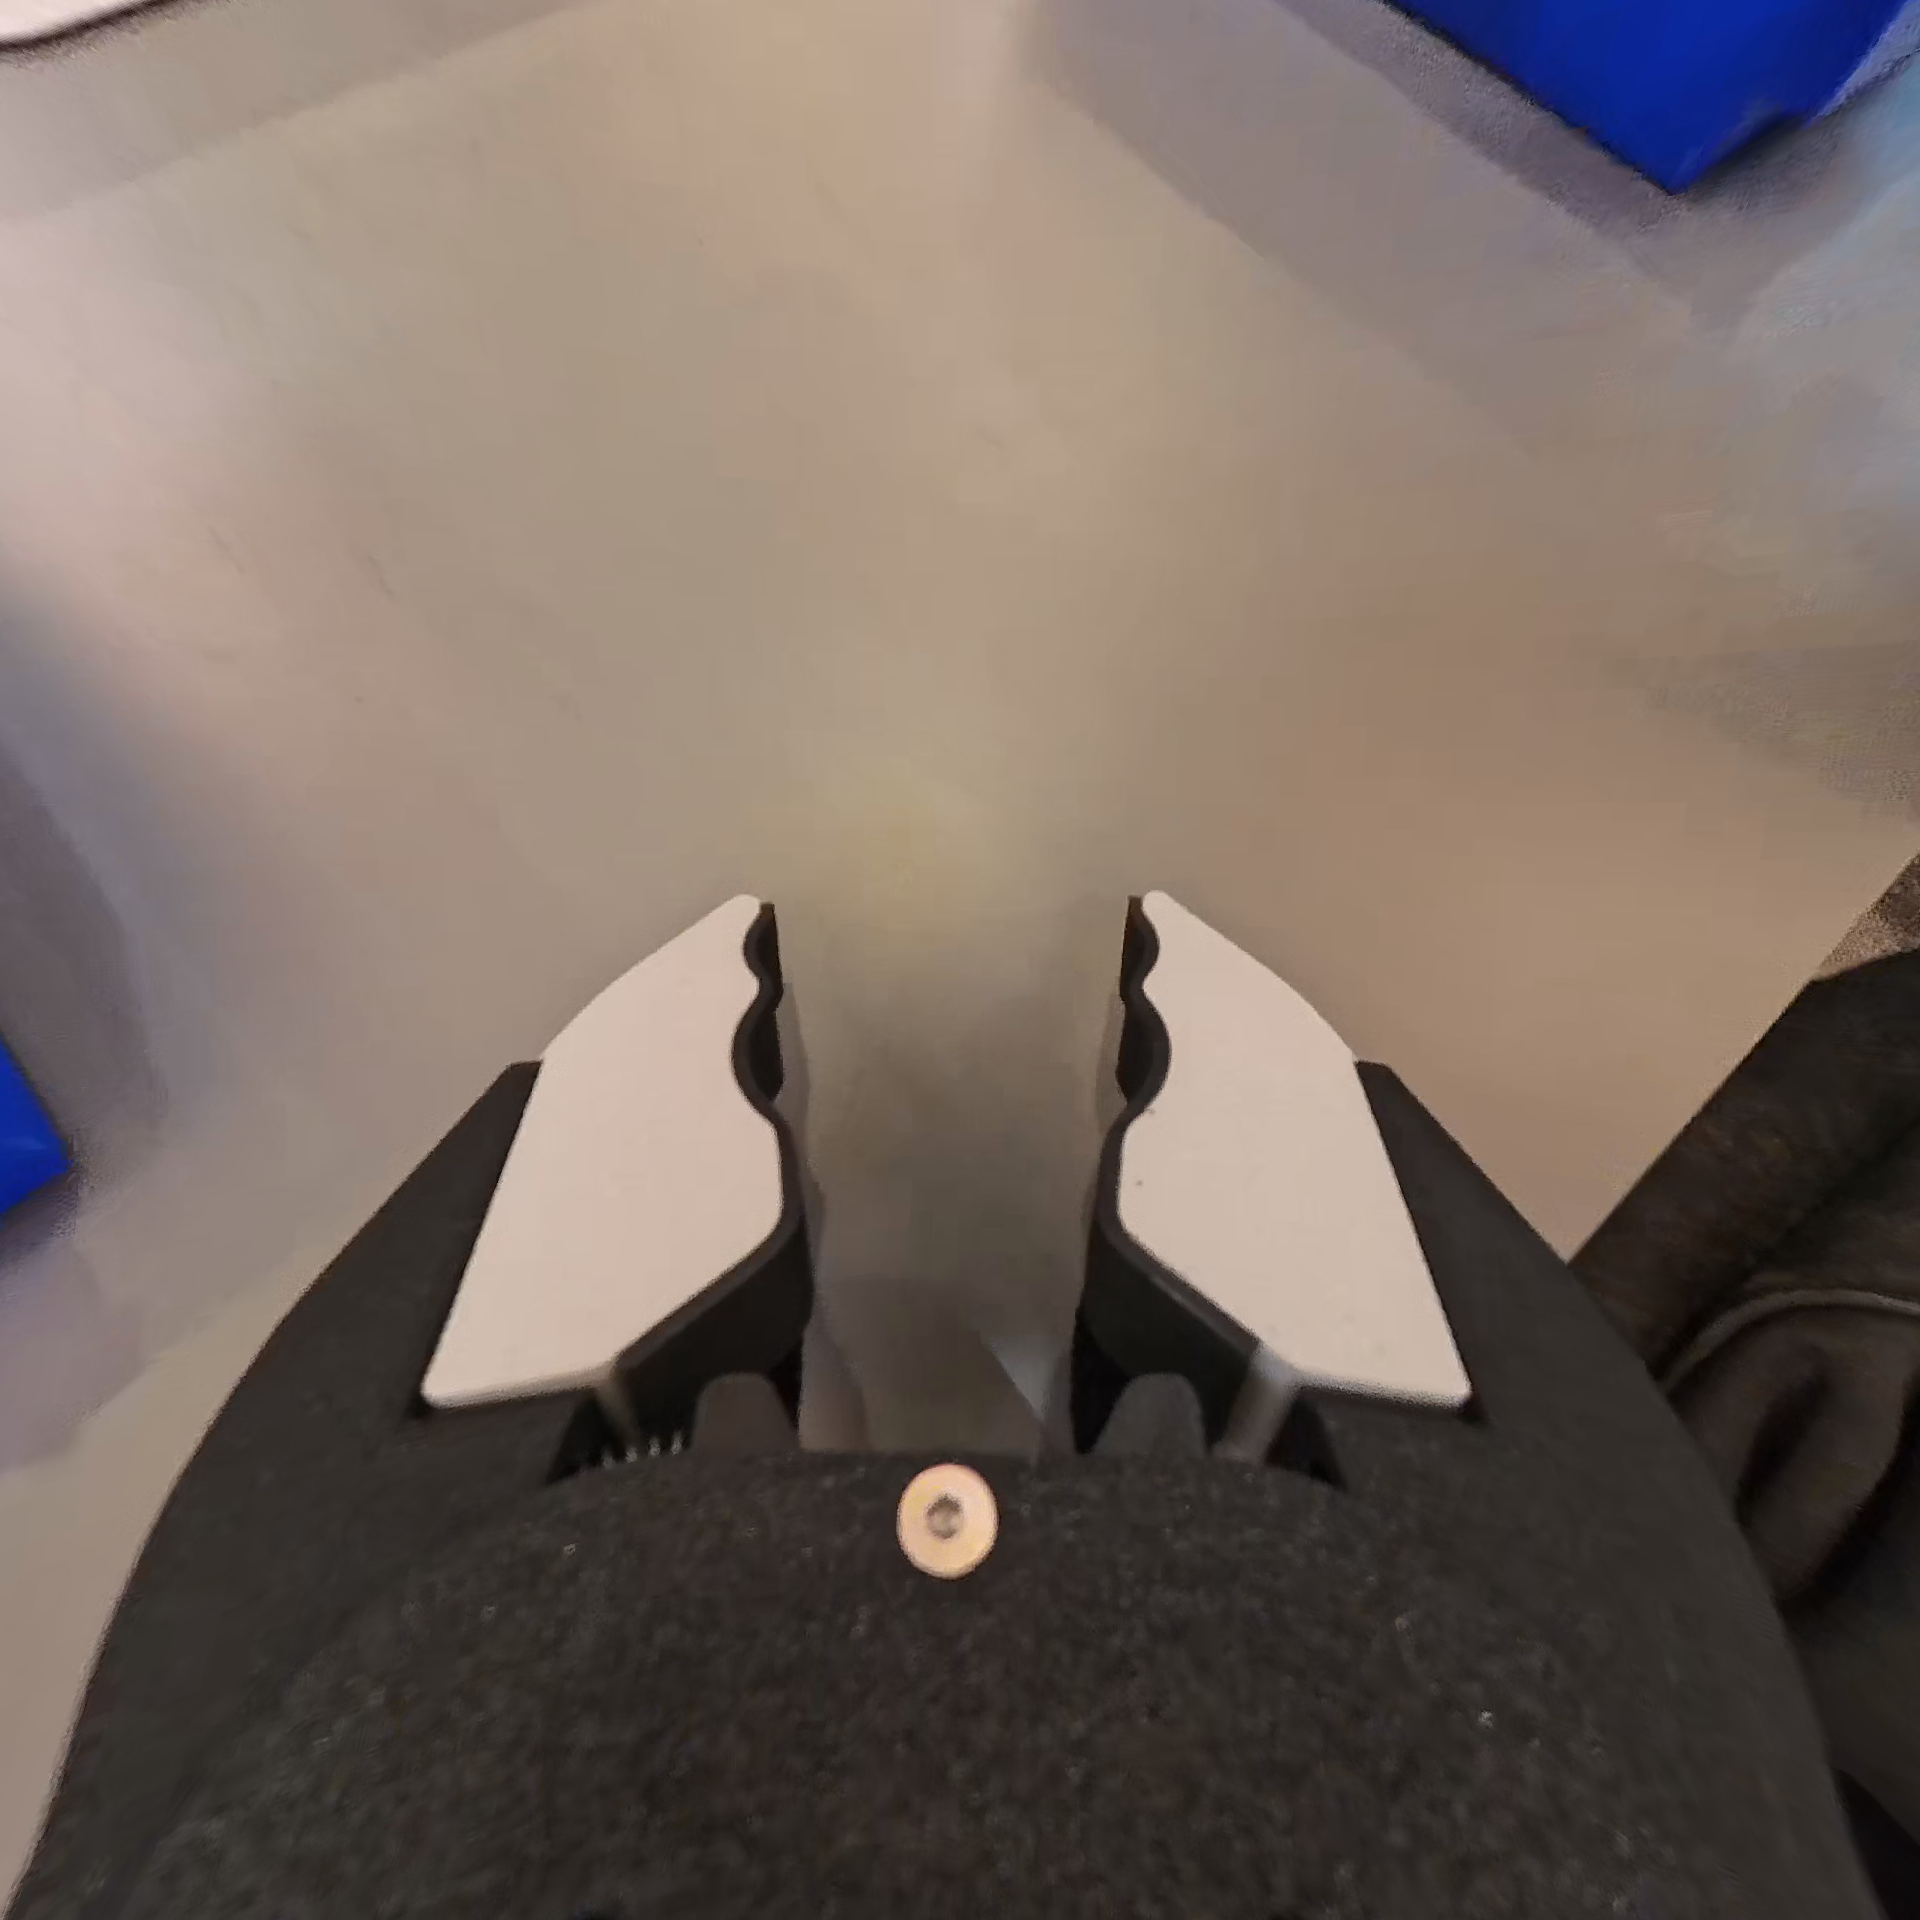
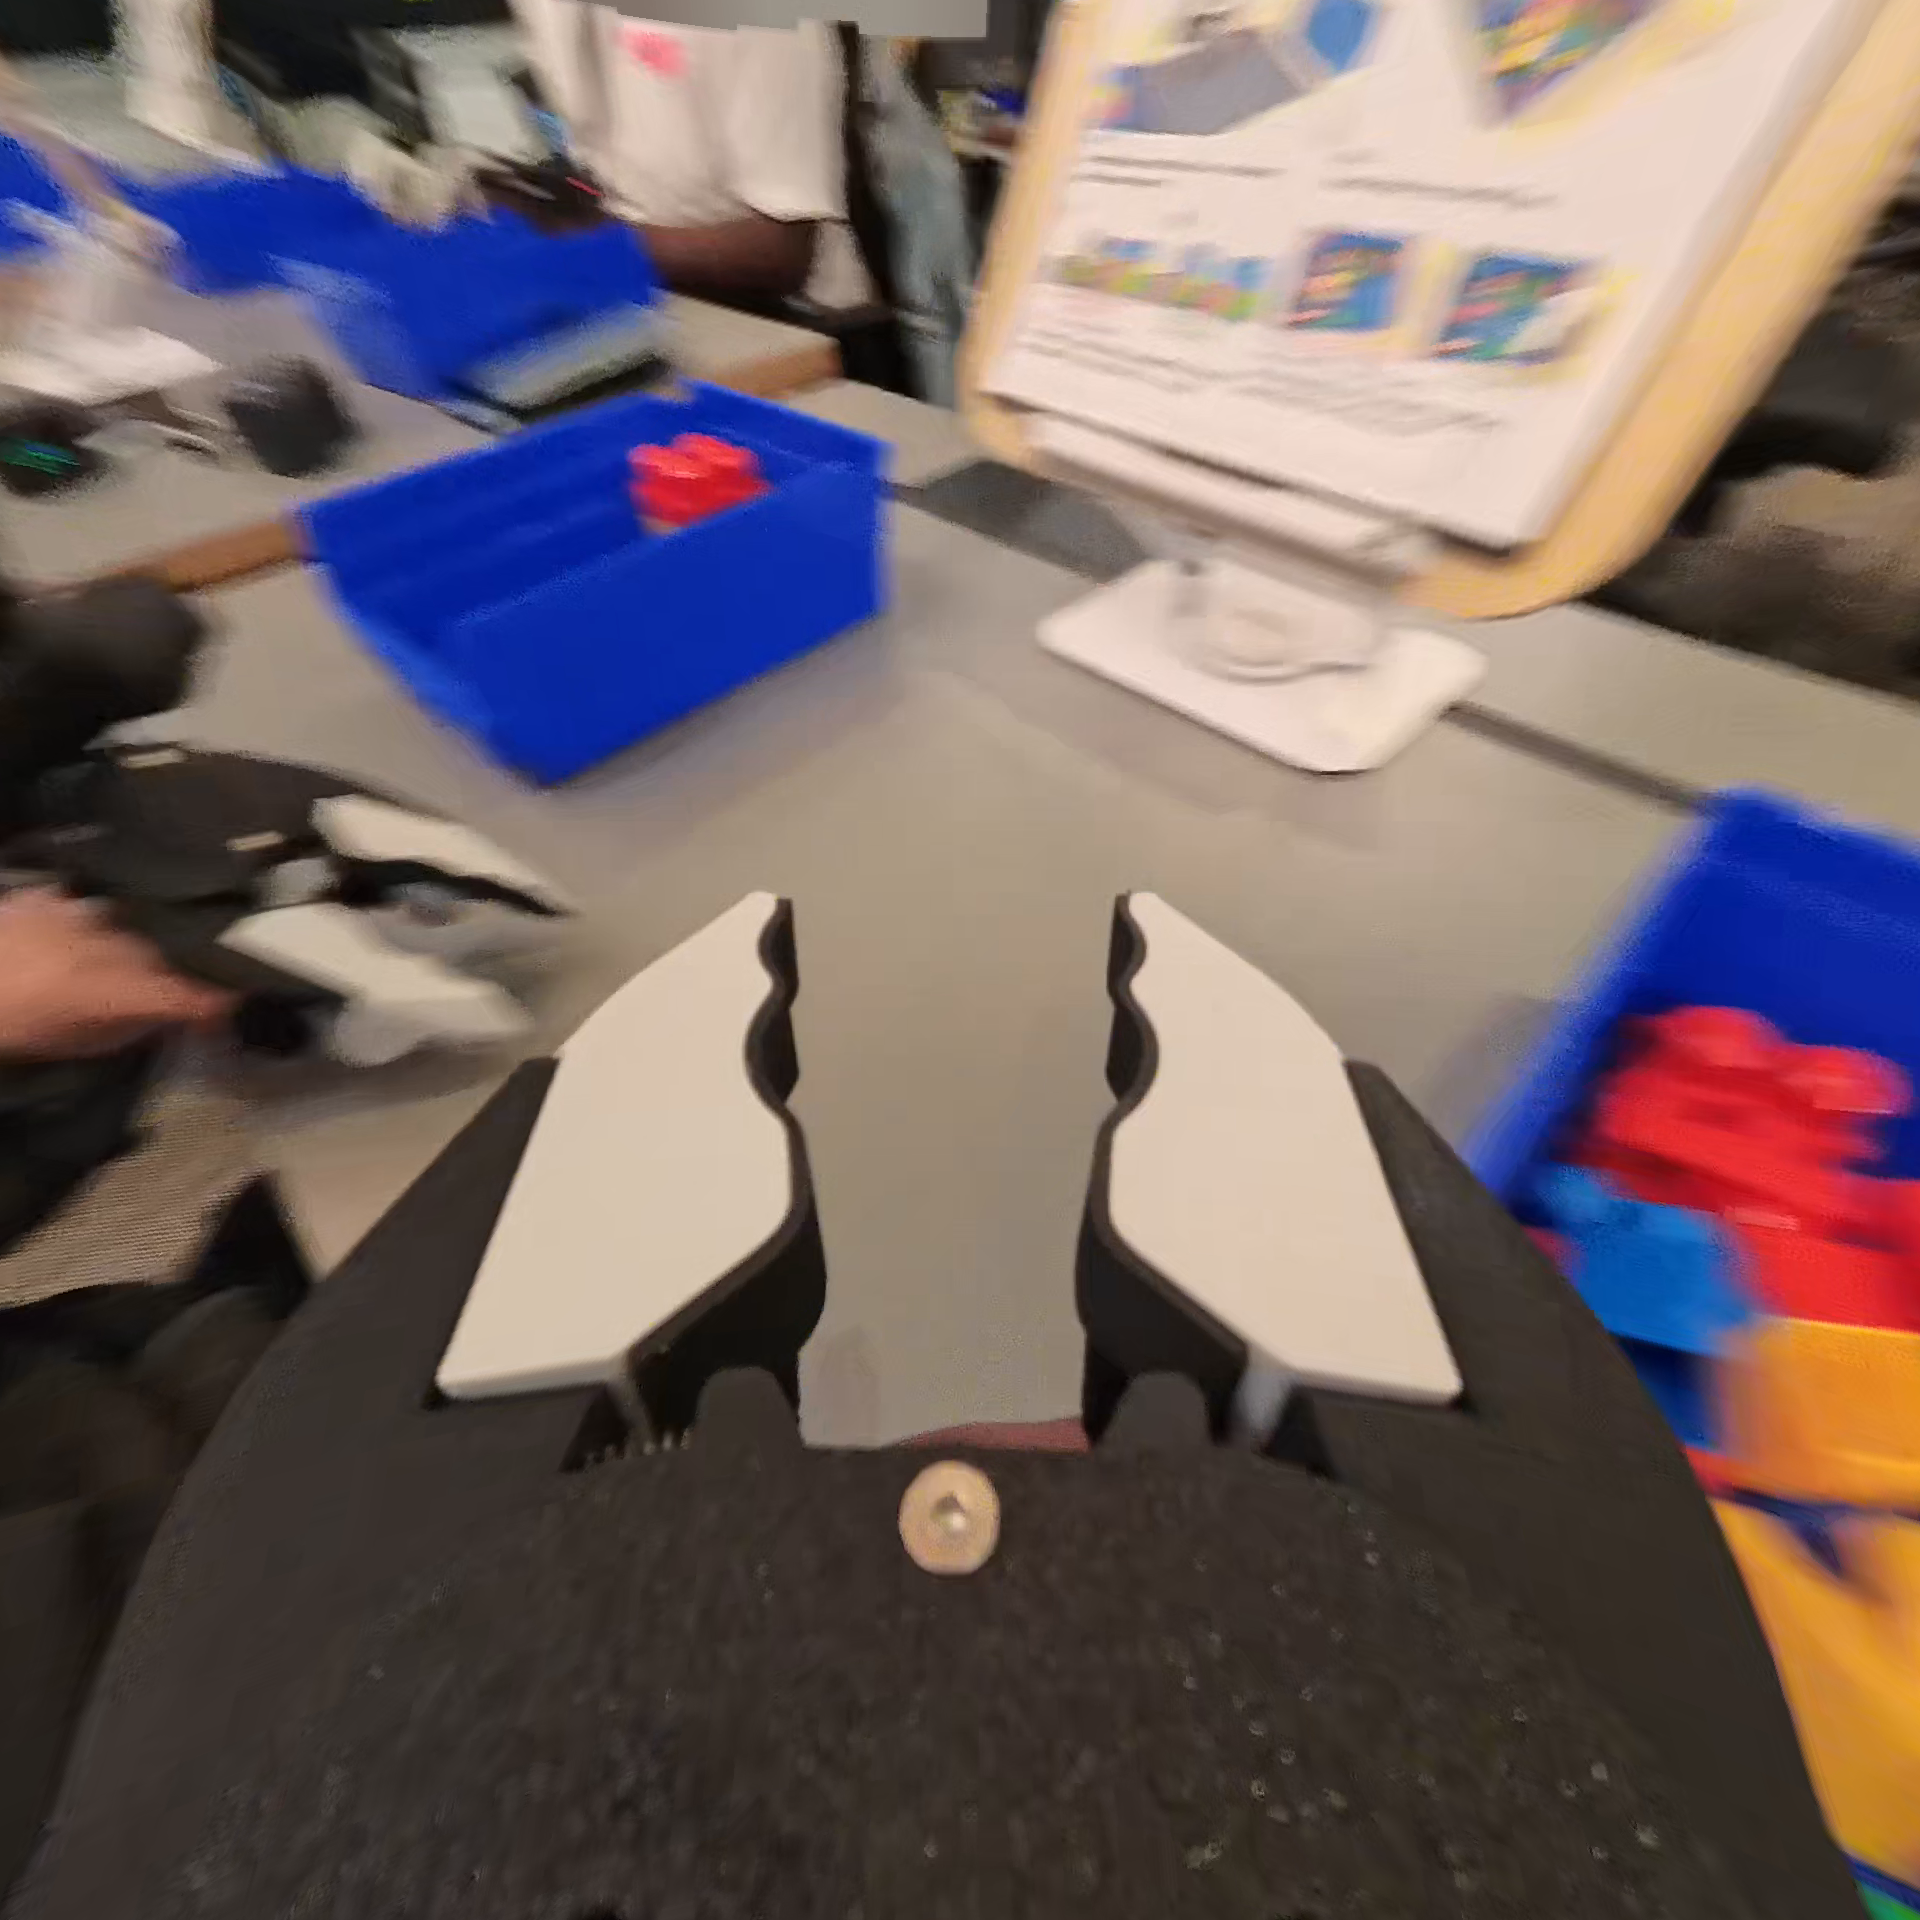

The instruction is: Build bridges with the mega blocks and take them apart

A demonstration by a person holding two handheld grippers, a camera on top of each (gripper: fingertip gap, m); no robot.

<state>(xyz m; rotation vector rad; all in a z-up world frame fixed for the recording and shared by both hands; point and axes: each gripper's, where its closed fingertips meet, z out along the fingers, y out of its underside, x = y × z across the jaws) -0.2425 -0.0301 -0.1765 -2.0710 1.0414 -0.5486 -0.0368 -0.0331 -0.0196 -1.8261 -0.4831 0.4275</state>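
My left gripper (image 1: 951,914) is open and empty, pointing down at the bare grey table (image 1: 831,468). My right gripper (image 2: 951,909) is open and empty above the same table (image 2: 935,810). A blue bin (image 2: 623,582) at the far left centre holds a red mega block (image 2: 691,483). A second blue bin (image 2: 1756,935) at the right edge holds several red blocks (image 2: 1745,1122), a blue block (image 2: 1631,1257) and orange-yellow blocks (image 2: 1818,1413). The left gripper also shows in the right wrist view (image 2: 540,956), low over the table, held by a hand (image 2: 73,987). The views are blurred.
A wood-framed board with picture sheets (image 2: 1403,260) stands on a white base (image 2: 1268,665) at the far right. A person (image 2: 727,135) stands behind a further table with more blue bins (image 2: 416,270). Blue bin corners show in the left wrist view (image 1: 1683,73) (image 1: 26,1132). Dark cloth (image 1: 1766,1247) lies at its right edge. The grippers' ends are close to 25 centimetres from one another.
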